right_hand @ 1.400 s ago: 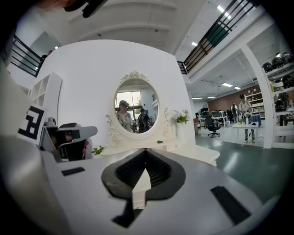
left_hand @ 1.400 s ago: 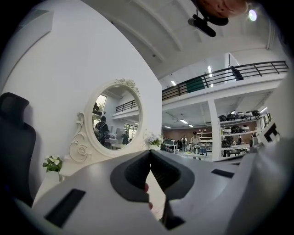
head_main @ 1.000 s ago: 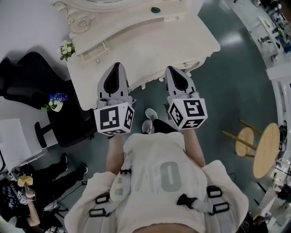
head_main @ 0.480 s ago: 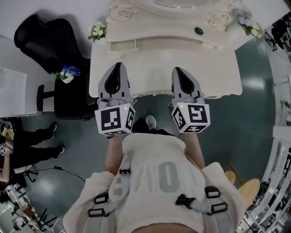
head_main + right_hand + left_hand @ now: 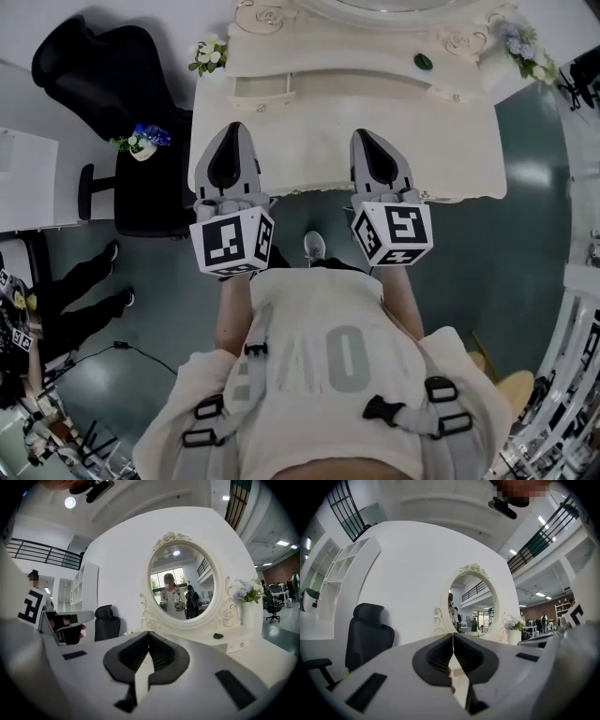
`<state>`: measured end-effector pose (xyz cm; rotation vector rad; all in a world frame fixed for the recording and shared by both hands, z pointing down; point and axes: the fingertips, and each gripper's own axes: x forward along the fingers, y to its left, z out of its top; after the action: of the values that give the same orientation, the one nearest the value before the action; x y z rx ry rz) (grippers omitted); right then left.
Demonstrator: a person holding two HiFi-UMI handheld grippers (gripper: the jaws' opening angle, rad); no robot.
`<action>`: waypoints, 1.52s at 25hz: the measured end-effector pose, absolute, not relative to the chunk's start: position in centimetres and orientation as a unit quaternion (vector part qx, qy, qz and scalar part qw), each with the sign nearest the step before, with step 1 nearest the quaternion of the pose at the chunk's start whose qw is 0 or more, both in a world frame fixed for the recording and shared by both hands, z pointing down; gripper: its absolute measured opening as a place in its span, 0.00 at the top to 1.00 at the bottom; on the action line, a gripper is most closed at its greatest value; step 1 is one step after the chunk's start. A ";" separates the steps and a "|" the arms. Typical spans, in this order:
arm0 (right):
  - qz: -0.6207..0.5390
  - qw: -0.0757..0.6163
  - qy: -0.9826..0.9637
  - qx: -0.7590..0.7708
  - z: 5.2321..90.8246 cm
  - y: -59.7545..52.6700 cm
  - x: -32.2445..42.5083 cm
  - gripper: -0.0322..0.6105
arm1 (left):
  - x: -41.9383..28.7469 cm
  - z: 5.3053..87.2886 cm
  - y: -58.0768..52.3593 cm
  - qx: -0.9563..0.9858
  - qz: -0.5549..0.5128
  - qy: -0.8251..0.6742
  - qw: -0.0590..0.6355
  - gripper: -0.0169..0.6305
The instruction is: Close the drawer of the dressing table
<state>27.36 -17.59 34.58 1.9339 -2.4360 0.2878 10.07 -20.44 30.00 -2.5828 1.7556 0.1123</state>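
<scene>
You have squared up to the dressing table (image 5: 450, 141). A second ago it lay skewed and off toward the upper left of the head view; now its scalloped front edge runs straight across ahead of you, and both grippers have come up over that edge.

The left gripper (image 5: 232, 131) has its jaws pressed together with nothing between them, and the right gripper (image 5: 367, 139) is the same: dark ribbed pads meeting on a thin line, empty.

The drawer (image 5: 262, 90) is not closed yet. It is the small one at the left end of the raised tier below the mirror, and it juts out over the worktop, beyond and slightly right of your left gripper's tip, well apart from it. By my reading this is the approach, with the push still to come, and the left gripper is the better placed for it.

The table is cream-painted, smooth and matt, with carved scrolls and rosettes round the oval mirror (image 5: 183, 584). The drawer front is a shallow flat panel, so closed jaws should do as a blunt pusher. A small dark green object (image 5: 423, 62) sits on the tier toward the right, and white flowers (image 5: 208, 54) stand at the left corner, near the drawer. A black office chair (image 5: 103, 70) stands off to the left.
</scene>
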 end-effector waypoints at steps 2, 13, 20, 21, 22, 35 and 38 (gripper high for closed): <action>0.090 0.006 -0.775 0.626 34.5 -17.8 27.2 0.94 | 9.6 29.7 -20.6 -0.829 0.036 0.557 0.014 0.94; 0.089 -0.003 -0.764 0.640 33.6 -19.8 22.7 0.84 | 2.9 28.6 -23.0 -0.830 0.040 0.557 0.014 0.94; 0.093 0.004 -0.763 0.639 33.9 -21.5 19.0 0.55 | 0.4 28.3 -24.7 -0.845 0.037 0.533 0.016 0.94; 0.094 0.006 -0.765 0.638 34.1 -21.7 18.4 0.52 | 0.1 28.3 -24.8 -0.848 0.039 0.528 0.017 0.94; 0.096 0.008 -0.766 0.636 34.3 -21.9 17.7 0.50 | -0.2 28.3 -25.0 -0.852 0.040 0.522 0.018 0.94; 0.135 0.026 -0.755 0.642 37.3 -27.0 11.9 0.52 | -5.1 29.8 -27.0 -0.853 0.033 0.521 0.001 0.94; 0.141 0.051 -0.754 0.640 39.3 -28.6 10.6 0.52 | -6.3 30.6 -27.1 -0.850 0.025 0.526 -0.007 0.94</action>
<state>10.56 -28.62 39.28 1.9474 -2.2951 0.4285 -6.29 -27.09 30.56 -2.6813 1.6603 0.0797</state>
